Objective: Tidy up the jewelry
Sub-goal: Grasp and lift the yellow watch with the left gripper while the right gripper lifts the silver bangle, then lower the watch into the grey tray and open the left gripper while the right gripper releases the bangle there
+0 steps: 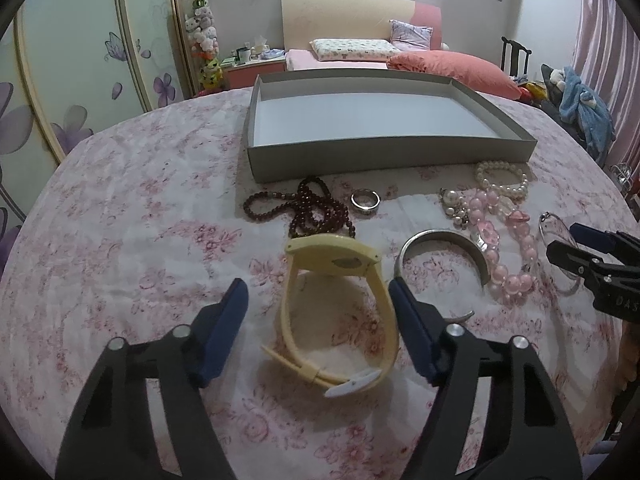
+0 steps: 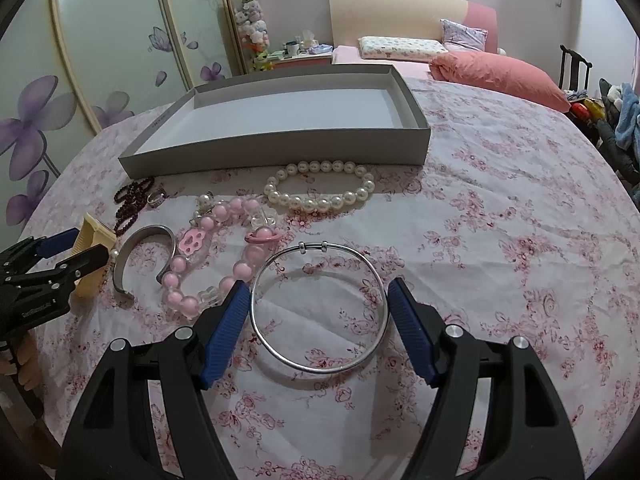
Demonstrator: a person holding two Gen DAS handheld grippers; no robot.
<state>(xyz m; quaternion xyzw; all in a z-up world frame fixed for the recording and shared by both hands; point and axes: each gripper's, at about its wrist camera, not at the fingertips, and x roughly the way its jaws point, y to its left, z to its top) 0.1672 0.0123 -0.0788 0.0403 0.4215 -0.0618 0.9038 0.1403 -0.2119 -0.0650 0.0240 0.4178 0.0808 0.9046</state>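
A bedroom table draped in a pink floral cloth [image 1: 132, 208] holds a spread of jewelry, with a bed and floral wardrobe doors behind it. A shallow grey box [image 1: 360, 160] sits empty at the upper centre of the left wrist view. Just below it lie dark red beads [image 1: 308, 210] and a small metal ring [image 1: 365, 199]; to the right are a white pearl bracelet [image 1: 502, 178], a pink bead bracelet [image 1: 508, 252] and a silver cuff [image 1: 444, 248].

The left gripper [image 1: 318, 312] sits low in the frame with its jaws partly open around a yellow watch [image 1: 340, 312]; the right blue pad is at or just beside the strap, the left pad stands clear, and nothing is gripped.

In the right wrist view, the right gripper [image 2: 318, 312] straddles a thin silver bangle [image 2: 320, 308] lying flat on the cloth at lower centre. Its jaws are partly open, the pads right at the hoop's edges; whether they press on it cannot be told.
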